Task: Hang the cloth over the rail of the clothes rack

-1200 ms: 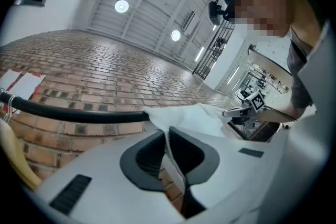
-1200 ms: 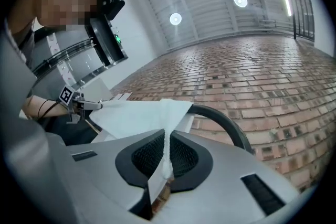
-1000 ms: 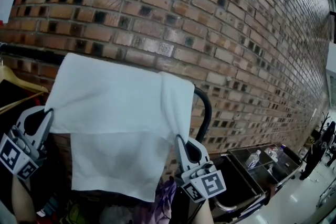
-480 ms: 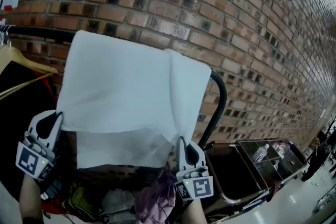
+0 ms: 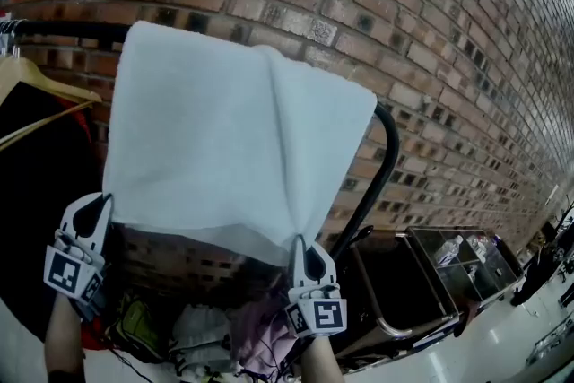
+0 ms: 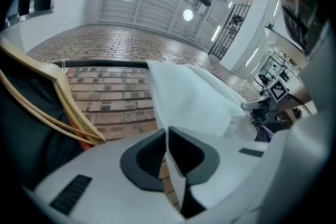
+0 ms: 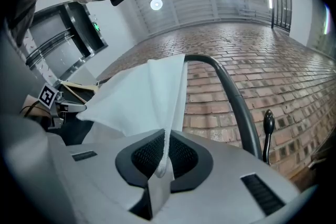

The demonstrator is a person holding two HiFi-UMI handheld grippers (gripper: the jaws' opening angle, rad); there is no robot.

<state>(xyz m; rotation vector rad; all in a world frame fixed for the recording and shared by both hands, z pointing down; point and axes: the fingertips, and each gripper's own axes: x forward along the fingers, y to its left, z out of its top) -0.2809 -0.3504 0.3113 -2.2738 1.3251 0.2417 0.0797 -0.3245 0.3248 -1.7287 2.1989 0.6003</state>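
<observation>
A white cloth (image 5: pixel 224 139) lies draped over the black rail (image 5: pixel 381 152) of the clothes rack, in front of a brick wall. Its front layer hangs toward me and spreads wide. My left gripper (image 5: pixel 102 202) is shut on the cloth's lower left corner, and in the left gripper view the cloth (image 6: pixel 194 97) runs up from the pinched jaws (image 6: pixel 166 131) toward the rail (image 6: pixel 105 64). My right gripper (image 5: pixel 300 240) is shut on the lower right corner. In the right gripper view a bunched fold of cloth (image 7: pixel 142 94) sits between the jaws (image 7: pixel 165 138), beside the rail's bend (image 7: pixel 231 89).
Wooden hangers (image 5: pixel 40 94) with a dark garment hang on the rail at the left. A heap of clothes and bags (image 5: pixel 233 336) lies under the rack. A dark trolley with bottles (image 5: pixel 448 256) stands at the right. The rail curves down at its right end.
Both grippers have drawn the cloth's front edge down and toward me. The front layer now covers most of the rear layer that showed below it before.
</observation>
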